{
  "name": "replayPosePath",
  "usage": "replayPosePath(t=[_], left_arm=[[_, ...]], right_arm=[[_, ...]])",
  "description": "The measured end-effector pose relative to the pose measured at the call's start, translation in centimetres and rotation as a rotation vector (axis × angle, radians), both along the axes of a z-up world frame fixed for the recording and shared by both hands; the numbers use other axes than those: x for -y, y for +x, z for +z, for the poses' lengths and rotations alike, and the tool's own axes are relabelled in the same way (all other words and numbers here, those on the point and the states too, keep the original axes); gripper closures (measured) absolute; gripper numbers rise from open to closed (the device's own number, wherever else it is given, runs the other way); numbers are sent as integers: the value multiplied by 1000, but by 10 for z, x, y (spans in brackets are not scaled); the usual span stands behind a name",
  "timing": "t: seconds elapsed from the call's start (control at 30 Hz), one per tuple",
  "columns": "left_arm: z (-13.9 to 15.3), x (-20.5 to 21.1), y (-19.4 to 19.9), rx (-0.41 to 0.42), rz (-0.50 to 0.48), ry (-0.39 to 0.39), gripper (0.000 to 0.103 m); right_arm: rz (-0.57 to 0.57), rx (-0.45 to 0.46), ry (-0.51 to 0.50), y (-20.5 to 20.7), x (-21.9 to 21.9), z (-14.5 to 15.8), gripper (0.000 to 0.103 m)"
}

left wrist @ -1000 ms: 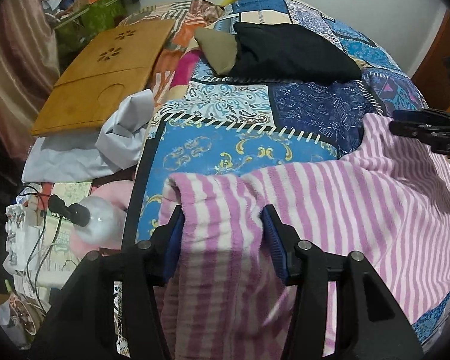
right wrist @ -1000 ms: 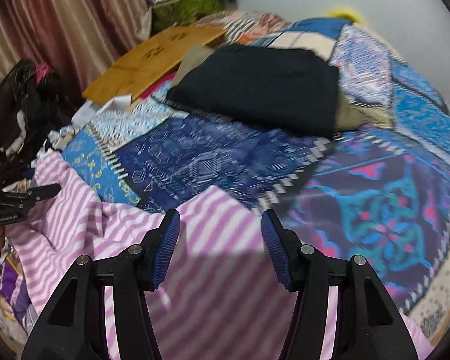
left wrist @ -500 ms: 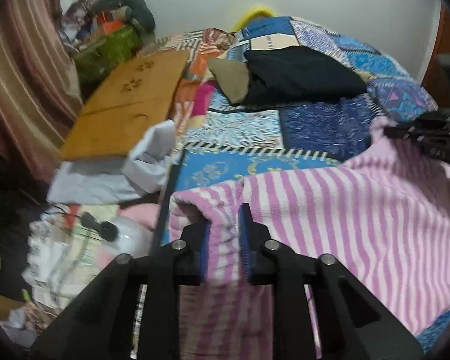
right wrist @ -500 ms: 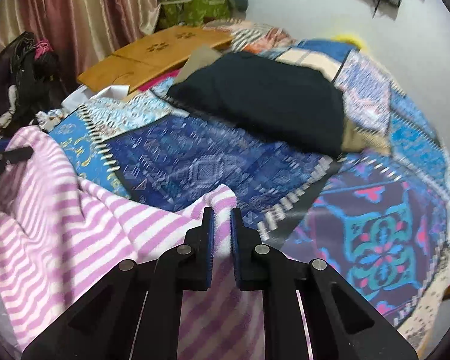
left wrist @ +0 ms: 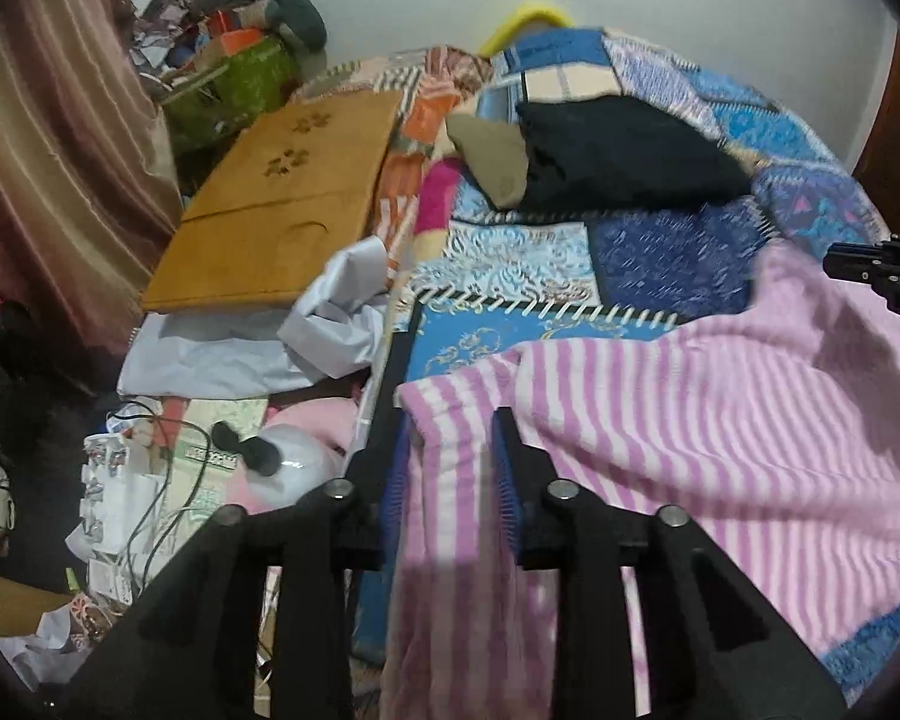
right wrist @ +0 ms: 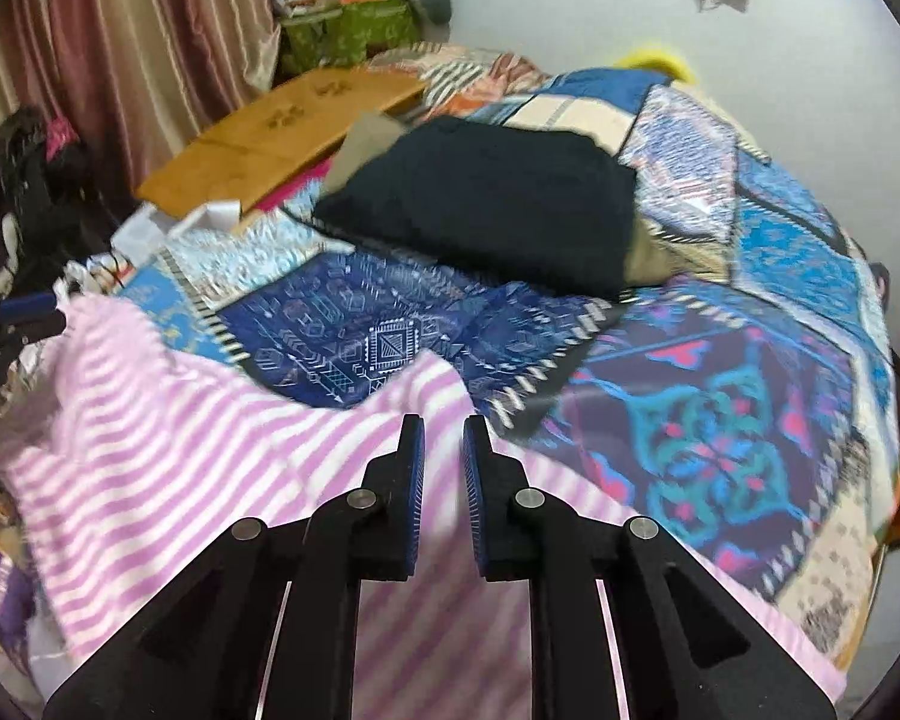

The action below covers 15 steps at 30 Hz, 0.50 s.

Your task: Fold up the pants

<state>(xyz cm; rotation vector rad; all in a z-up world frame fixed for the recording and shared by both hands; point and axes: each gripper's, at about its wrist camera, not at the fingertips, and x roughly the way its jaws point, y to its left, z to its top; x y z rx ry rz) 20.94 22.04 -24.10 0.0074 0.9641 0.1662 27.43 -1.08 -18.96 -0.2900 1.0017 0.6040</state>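
Pants (left wrist: 720, 420) lie across the near edge of the bed (right wrist: 720, 420), long axis crosswise between the grippers. Fleecy fabric, pink-and-white stripes, rumpled. Left hand-held gripper (left wrist: 450, 450): jaws opening, one pants corner between the pads. Right hand-held gripper (right wrist: 444, 450): jaws opening slightly, still pinching the other corner.

One patchwork quilt in blues (left wrist: 660, 252) covers the bed, and everything else sits around it. On its near part lies one pair of pink-and-white striped fleece pants (left wrist: 720, 420). Toward its far end there is one black folded garment (left wrist: 618, 156) with one olive-tan cloth (left wrist: 498, 162) poking out beside it. Along the quilt's left edge: one wooden lap desk (left wrist: 276, 204) and one crumpled pale grey sheet (left wrist: 330, 312). Two black two-finger grippers (left wrist: 450, 450) (right wrist: 444, 462) reach over the pants.
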Motion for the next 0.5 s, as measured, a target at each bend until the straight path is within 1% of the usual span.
replayPosePath(t=[0.03, 0.07, 0.17, 0.23, 0.3, 0.4, 0.47, 0.5], left_arm=[[8, -1, -10, 14, 3, -8, 63], [14, -1, -17, 25, 6, -14, 58], [27, -1, -44, 44, -5, -44, 56], [28, 0, -62, 41, -10, -70, 53], [26, 1, -78, 35, -17, -92, 52], [13, 6, -98, 13, -32, -125, 52], [3, 9, -110, -3, -35, -145, 51], [-3, 10, -114, -9, -37, -159, 50]], right_arm=[[-6, 2, 14, -5, 7, 8, 91], [-15, 4, 27, -10, 14, 16, 91], [-39, 7, 58, -31, 39, 35, 90], [-62, 20, 56, -52, 58, 44, 90], [-76, 22, 55, -68, 74, 47, 89], [-117, 16, 57, -94, 98, 48, 87], [-149, 6, 63, -107, 114, 45, 80], [-170, -7, 70, -117, 122, 41, 78]])
